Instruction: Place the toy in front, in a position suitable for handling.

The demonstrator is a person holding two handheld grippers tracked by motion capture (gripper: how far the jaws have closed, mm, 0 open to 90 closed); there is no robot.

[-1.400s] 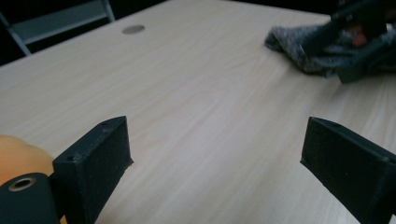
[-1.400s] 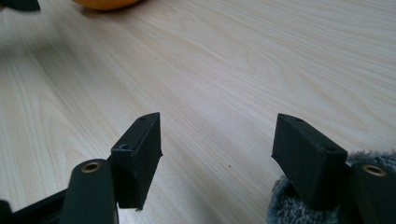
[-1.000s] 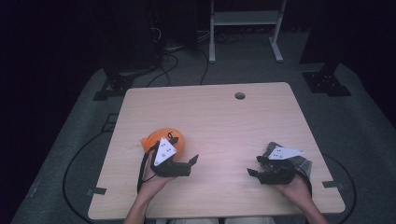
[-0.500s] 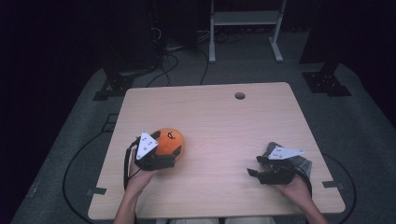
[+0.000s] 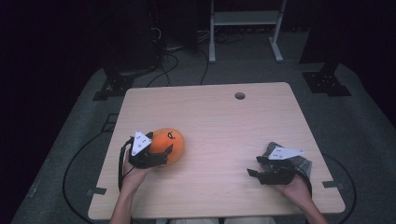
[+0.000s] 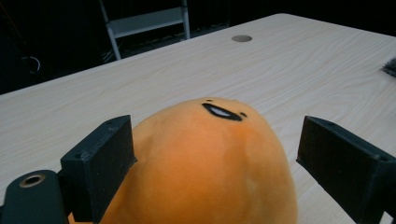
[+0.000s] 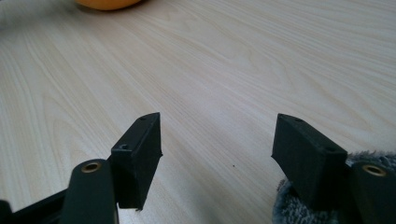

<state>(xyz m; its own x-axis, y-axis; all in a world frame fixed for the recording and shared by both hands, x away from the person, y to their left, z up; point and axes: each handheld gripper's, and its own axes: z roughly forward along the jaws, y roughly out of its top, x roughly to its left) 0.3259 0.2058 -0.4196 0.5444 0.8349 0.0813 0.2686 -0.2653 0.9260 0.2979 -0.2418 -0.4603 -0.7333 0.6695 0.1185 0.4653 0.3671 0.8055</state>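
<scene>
Wooden table (image 5: 219,121): 1 orange plush (image 5: 169,142), 2 grippers, 1 grey cloth (image 5: 299,163).

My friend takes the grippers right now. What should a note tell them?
Left gripper: jaws astride the orange plush, just been closing; the left jaw looks against it, a gap shows at the right jaw, so not gripped yet.
Right gripper: open, nothing between the jaws, low over the table at its right side, beside a grey fuzzy thing.
Done: the left gripper is lined up on the plush.
Left: close on the plush and lift it.
</scene>
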